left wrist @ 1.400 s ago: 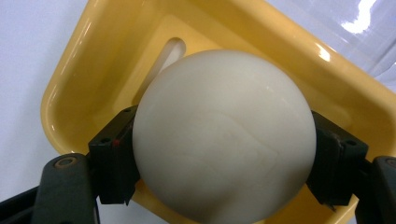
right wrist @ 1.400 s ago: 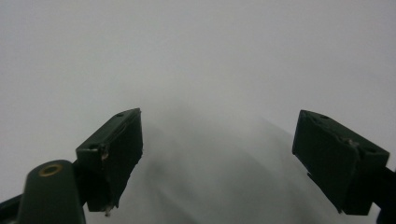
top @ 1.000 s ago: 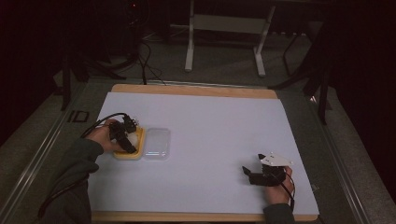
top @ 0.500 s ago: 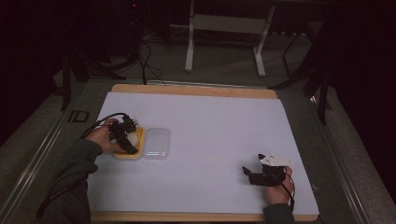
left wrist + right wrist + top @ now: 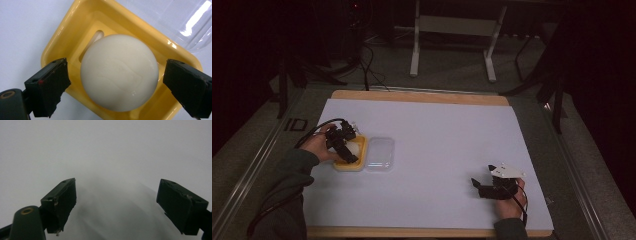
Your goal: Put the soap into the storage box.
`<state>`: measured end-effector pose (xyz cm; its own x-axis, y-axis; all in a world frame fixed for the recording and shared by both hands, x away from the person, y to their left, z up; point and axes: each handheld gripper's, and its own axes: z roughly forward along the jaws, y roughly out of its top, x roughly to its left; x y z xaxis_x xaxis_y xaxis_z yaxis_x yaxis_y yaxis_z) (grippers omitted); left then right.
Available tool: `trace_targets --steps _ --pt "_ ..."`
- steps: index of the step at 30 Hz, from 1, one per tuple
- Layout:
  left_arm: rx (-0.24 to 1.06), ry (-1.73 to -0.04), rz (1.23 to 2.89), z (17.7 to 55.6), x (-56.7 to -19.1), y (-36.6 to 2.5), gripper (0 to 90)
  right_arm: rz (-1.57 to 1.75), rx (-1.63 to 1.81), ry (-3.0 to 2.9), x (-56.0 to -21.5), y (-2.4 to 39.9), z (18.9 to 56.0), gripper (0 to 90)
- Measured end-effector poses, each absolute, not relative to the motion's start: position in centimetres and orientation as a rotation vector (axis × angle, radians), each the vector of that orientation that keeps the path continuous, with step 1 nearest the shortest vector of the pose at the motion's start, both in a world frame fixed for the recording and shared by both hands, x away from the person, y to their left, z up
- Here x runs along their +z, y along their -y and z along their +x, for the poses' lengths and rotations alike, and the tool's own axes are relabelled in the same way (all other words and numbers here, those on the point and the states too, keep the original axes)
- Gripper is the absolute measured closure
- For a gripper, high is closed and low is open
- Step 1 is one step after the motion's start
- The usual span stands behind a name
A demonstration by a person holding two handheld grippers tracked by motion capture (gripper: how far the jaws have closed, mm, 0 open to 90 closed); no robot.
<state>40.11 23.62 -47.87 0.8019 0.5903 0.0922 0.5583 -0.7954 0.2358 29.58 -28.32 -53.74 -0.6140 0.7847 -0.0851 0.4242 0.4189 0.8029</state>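
The white egg (image 5: 119,75) has been set in the yellow tray (image 5: 58,42) on the tabletop (image 5: 452,135); the left claw (image 5: 120,87) has just been spreading, its pads clear. The clear lid (image 5: 380,154), judged unfitted, lies beside. The right claw (image 5: 120,205) is spread, empty.

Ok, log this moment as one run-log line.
left gripper: jaws just opened, clear of white egg | egg: in yellow tray | right gripper: open, nothing between
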Motion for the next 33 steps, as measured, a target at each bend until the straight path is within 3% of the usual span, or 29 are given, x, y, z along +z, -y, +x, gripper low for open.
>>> trace_targets --steps 6,10,17,25,33 --pt "0.272 -0.882 2.742 39.7 -47.0 -23.8 8.1 1.026 1.068 -2.227 -53.7 28.3 29.6 16.0" --pt "0.301 -0.860 2.723 39.4 -46.4 -23.8 15.2 1.025 1.067 -2.227 -53.7 28.3 29.6 16.0" --pt "0.340 -0.816 2.659 38.6 -45.4 -23.5 18.3 1.023 1.066 -2.226 -53.7 28.3 29.6 16.0" --pt "0.361 -0.757 2.619 37.7 -44.7 -23.3 32.4 1.022 1.066 -2.227 -53.7 28.3 29.6 16.0" --pt "0.394 -0.686 2.629 36.7 -44.4 -22.3 38.1 1.022 1.063 -2.226 -53.8 28.2 29.5 16.0"
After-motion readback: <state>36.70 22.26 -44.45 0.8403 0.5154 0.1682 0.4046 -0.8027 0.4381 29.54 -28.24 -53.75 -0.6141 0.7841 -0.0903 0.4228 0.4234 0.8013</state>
